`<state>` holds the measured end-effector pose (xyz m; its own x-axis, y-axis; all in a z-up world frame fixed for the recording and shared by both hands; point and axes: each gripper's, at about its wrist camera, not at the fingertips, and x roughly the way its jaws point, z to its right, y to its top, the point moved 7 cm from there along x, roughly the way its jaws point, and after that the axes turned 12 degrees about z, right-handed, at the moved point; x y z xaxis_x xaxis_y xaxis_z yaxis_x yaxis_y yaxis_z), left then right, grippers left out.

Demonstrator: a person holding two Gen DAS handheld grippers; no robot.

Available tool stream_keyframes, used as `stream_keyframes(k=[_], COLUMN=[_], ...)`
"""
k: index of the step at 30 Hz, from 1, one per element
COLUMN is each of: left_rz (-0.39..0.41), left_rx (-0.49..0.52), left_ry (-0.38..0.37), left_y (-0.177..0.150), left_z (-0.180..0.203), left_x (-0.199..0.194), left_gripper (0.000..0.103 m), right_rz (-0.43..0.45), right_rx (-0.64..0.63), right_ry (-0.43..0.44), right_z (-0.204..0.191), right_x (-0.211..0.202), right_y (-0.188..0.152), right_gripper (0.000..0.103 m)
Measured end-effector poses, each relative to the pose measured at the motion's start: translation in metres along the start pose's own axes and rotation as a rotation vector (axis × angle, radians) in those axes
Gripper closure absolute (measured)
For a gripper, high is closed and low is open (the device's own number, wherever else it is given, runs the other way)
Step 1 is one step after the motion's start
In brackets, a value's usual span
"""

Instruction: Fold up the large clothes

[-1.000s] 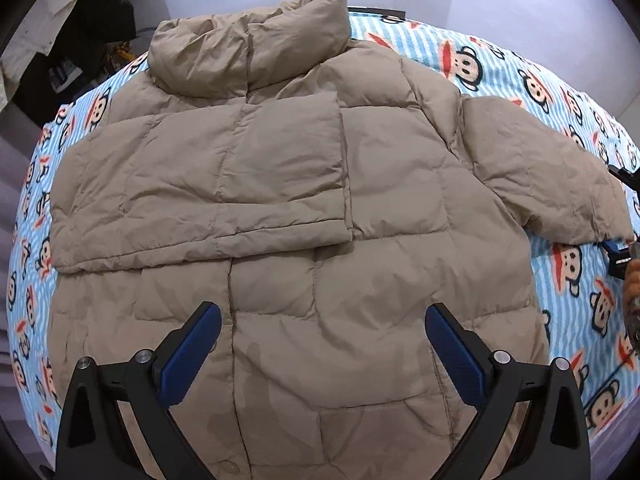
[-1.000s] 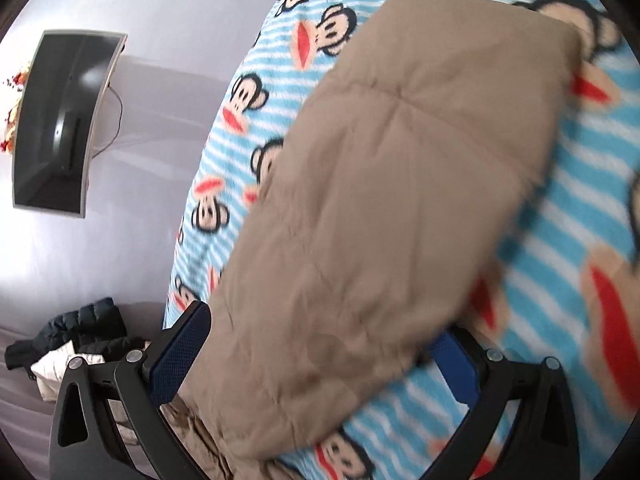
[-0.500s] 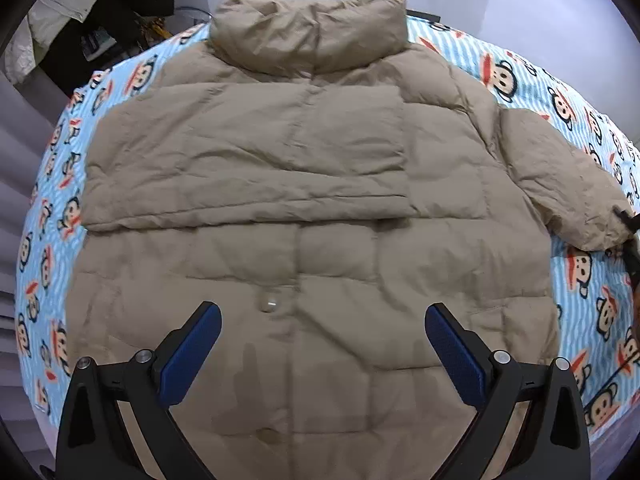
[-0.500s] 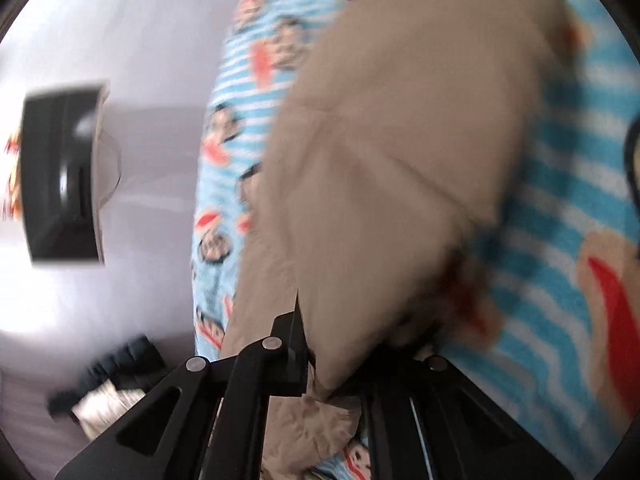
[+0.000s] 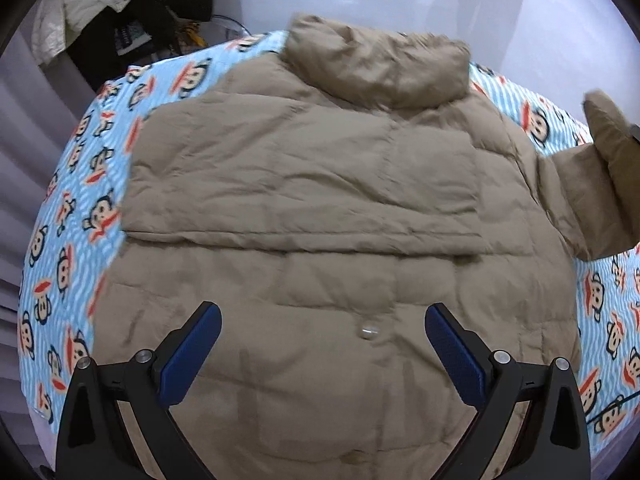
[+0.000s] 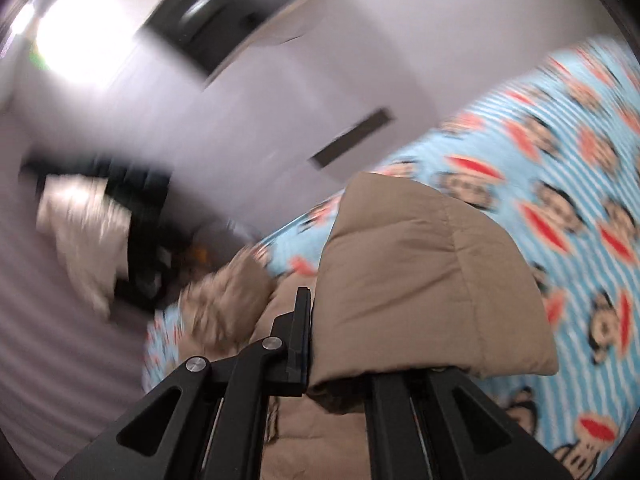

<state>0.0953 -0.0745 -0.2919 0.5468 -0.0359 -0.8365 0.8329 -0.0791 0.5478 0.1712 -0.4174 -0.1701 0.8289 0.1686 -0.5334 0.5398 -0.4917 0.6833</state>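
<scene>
Left wrist view shows the monkey-print sheet (image 5: 72, 216) of the bed, and spread over most of it the tan puffer jacket (image 5: 320, 208), collar (image 5: 380, 68) at the far end, one sleeve already folded across the chest. I judge the jacket bulky but light: soft, springy quilting that will puff back up after a fold, with a smooth shell that could slide in a shallow pinch. Best hold, to my mind, is a deep bite on a hem, cuff or seam, where the layers bunch, not on a flat panel.

My left gripper (image 5: 320, 344) hangs over the lower front with its jaws wide and nothing between them, a snap button (image 5: 369, 331) just beyond them.

My right gripper (image 6: 340, 360) has its jaws closed on the other sleeve (image 6: 420, 280) near the cuff, lifted off the sheet; that view is blurred. In the left view this sleeve (image 5: 600, 184) stands up at the right edge.
</scene>
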Motion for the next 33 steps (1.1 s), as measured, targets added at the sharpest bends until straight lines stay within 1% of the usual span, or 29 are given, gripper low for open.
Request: stream_keyframes(k=[2,3,5,7,8,9,12,14,18,20,21,22,23,24,26,29,33], left_rz=[0.013,0.019,0.025,0.027,0.028,0.029,0.03,0.026,0.024,0.032,0.033,0.034,0.034,0.035,0.042,0.042,0.039], left_rx=[-0.023,-0.034,-0.05,-0.064,-0.066,-0.068,-0.072,-0.075,-0.081,-0.078,-0.077,-0.08,-0.085,-0.09,-0.092,-0.077,-0.083], left_ry=[0.005,0.015,0.032,0.045,0.051,0.058,0.069,0.065,0.036,0.015,0.006,0.0,-0.005,-0.012,-0.025,-0.027,-0.026], left_y=[0.003,0.004,0.004,0.0,-0.002,-0.004,-0.011,-0.014,-0.013,-0.009,-0.007,-0.006,-0.004,-0.003,-0.001,0.0,0.0], left_z=[-0.018,-0.029,-0.048,-0.066,-0.073,-0.079,-0.096,-0.102,-0.101,-0.095,-0.092,-0.089,-0.088,-0.086,-0.083,-0.081,-0.088], left_x=[-0.001,-0.001,-0.001,0.0,0.0,0.0,0.003,0.006,0.013,0.016,0.018,0.018,0.019,0.019,0.019,0.02,0.018], left_gripper=[0.001,0.001,0.001,0.001,0.001,0.001,0.001,0.001,0.001,0.001,0.001,0.001,0.001,0.001,0.001,0.001,0.001], right_rz=[-0.046,-0.065,-0.13,-0.198,-0.22,-0.257,-0.312,-0.339,-0.365,-0.364,-0.369,-0.37,-0.366,-0.347,-0.35,-0.354,-0.329], right_rx=[-0.125,-0.166,-0.26,-0.324,-0.346,-0.378,-0.412,-0.407,-0.405,-0.409,-0.401,-0.386,-0.376,-0.364,-0.346,-0.275,-0.181], right_ry=[0.02,0.028,0.048,0.052,0.046,0.034,-0.015,-0.047,-0.083,-0.095,-0.093,-0.077,-0.066,-0.053,-0.048,-0.056,-0.069], right_z=[-0.045,-0.06,-0.095,-0.12,-0.122,-0.128,-0.129,-0.123,-0.11,-0.11,-0.11,-0.111,-0.113,-0.114,-0.116,-0.108,-0.093], right_x=[0.016,0.021,0.037,0.054,0.061,0.071,0.085,0.092,0.093,0.094,0.092,0.09,0.087,0.082,0.079,0.074,0.063], right_y=[-0.019,-0.028,-0.062,-0.099,-0.112,-0.134,-0.17,-0.182,-0.189,-0.19,-0.189,-0.188,-0.186,-0.183,-0.179,-0.172,-0.155], right_gripper=[0.097,0.097,0.097,0.097,0.097,0.097,0.097,0.097,0.096,0.092,0.074,0.037,0.019,0.009,0.009,0.009,0.009])
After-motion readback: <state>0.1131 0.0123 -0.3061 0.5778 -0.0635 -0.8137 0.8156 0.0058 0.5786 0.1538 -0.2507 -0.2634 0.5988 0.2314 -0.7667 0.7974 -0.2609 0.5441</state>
